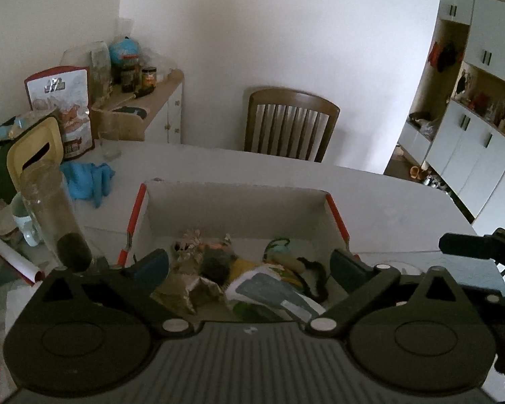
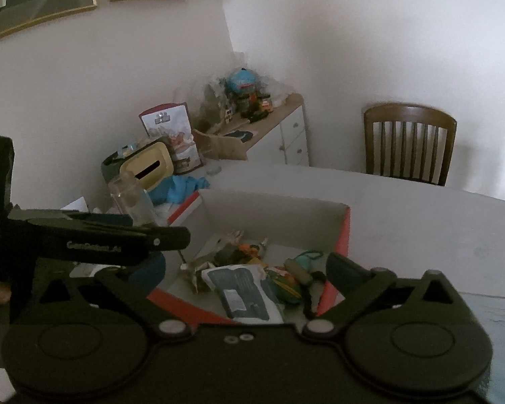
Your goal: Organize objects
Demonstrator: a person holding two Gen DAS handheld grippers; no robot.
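We hold two grippers above one open cardboard box (image 1: 234, 208) with red-edged flaps, which sits on the white worktop (image 1: 387, 202). The left gripper (image 1: 249, 266) has its two blue-tipped fingers (image 1: 151, 262) spread wide with nothing between them, and the right gripper (image 2: 249, 266) likewise hangs with its fingers (image 2: 340, 266) spread and empty, both poised over the near edge of the box.

Inside the box we count one flat white packet (image 2: 242, 289) with a dark printed panel, lying with its long axis running from the near side toward the far wall, slightly slanted to the left in the right wrist view. Just beside it lie one crumpled foil wrapper (image 1: 188, 289), one dark round lump (image 1: 215, 262), one black cord (image 1: 314, 276) curling along the right side, and one green and yellow item (image 2: 286, 286) that we cannot identify. Smaller bits at the far end are too blurred to count.

Left of the box stand one clear glass jar (image 1: 50, 208), tilted in this view, one yellow-lidded tissue box (image 1: 33, 151) and one blue cloth (image 1: 87, 178). One wooden chair (image 1: 289, 121) stands beyond the worktop, and one white cabinet (image 1: 165, 111) carries one globe (image 1: 124, 50) and two jars (image 1: 148, 77).
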